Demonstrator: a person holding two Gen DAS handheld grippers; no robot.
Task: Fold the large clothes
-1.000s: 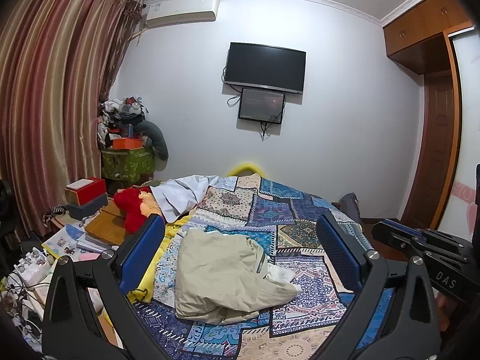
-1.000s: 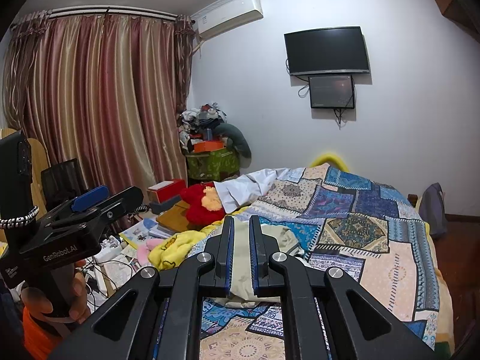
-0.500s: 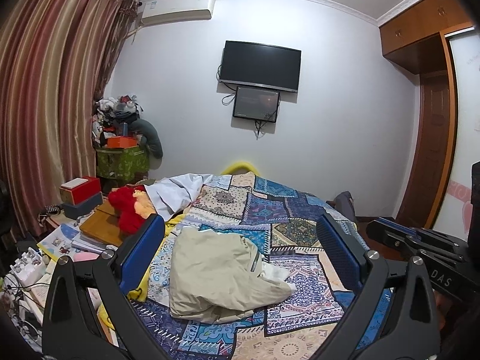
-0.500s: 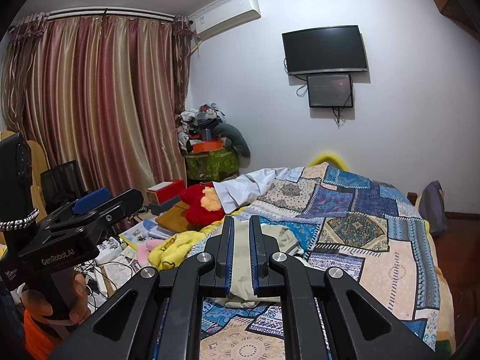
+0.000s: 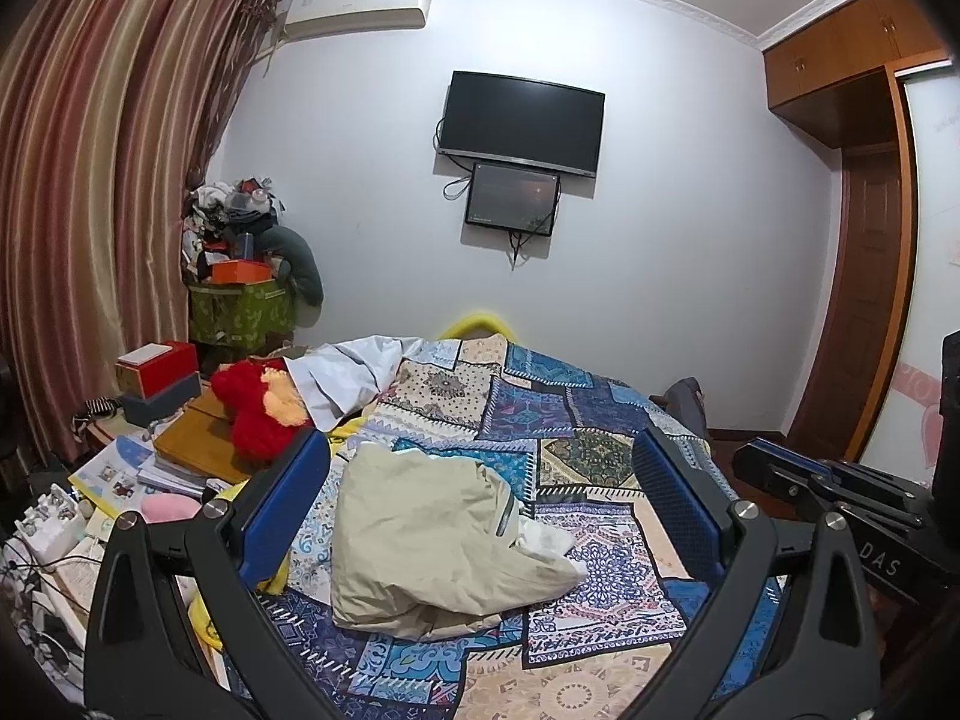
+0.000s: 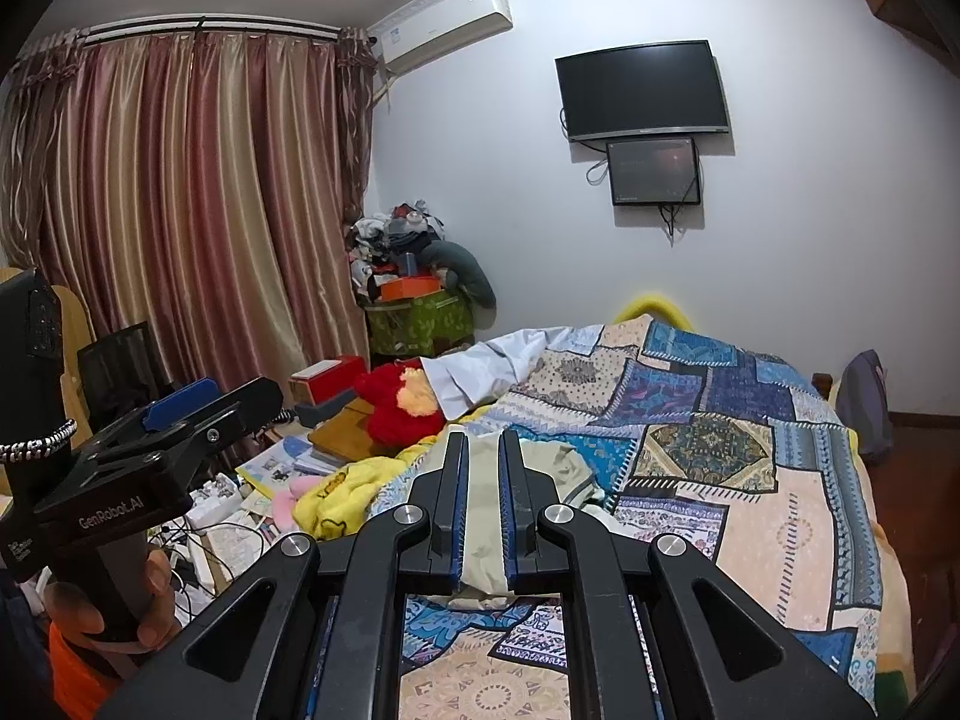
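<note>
the beige, crumpled cotton garment (image 5: pixel 438 534) lies in a loose heap on the blue-and-cream patchwork bedspread (image 5: pixel 600 420), toward the near left part of the bed, with a pale lining or pocket showing at its right-hand tip. it is bunched, not squared off, so it does not lie folded as the task wants; whether it is a half-made fold or a heap waiting to be spread, the views cannot settle.

the left tool (image 5: pixel 480 492) is spread wide, its blue pads standing well apart with nothing between them, and the garment sits straight ahead and below, framed between the two pads. the right tool (image 6: pixel 482 504) has its pads drawn nearly together with only a narrow slit left; through that slit the same beige cloth (image 6: pixel 480 546) shows, but it lies beyond on the bed, not pinched, so this tool holds nothing.

the heap's long axis runs from its far left corner down toward its near right tip, slanting across the left tool's line of sight. both tools hang above the near edge of the bed, clear of the cloth. by my reading the left one is better placed: it looks down on the garment's middle with its pads already apart, while the right tool sits farther off to the right.
</note>
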